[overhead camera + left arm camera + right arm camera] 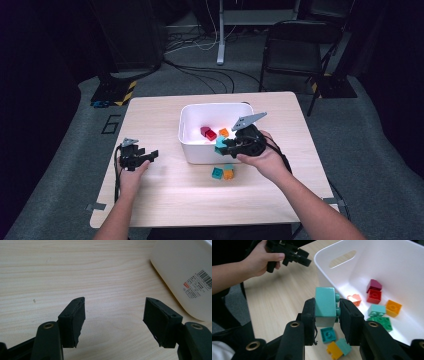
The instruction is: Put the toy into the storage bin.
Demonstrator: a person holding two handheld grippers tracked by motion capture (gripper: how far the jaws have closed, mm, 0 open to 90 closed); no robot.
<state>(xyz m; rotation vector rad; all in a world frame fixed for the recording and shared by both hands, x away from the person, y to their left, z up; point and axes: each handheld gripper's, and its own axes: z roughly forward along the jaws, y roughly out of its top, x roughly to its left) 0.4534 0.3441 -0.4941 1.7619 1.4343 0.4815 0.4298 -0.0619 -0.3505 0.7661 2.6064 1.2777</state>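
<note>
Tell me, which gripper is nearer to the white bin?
The right. The right gripper holds a teal block over the front rim of the white bin, while the left gripper rests open on the table, off to the bin's left.

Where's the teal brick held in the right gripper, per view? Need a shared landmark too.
High view: teal brick at centre, clamped in the right gripper, at the front wall of the white bin.
Left gripper view: bare table between the open jaws; bin wall at upper right.
Right gripper view: brick at centre, between the jaws.
Shared landmark: the white bin.
</note>
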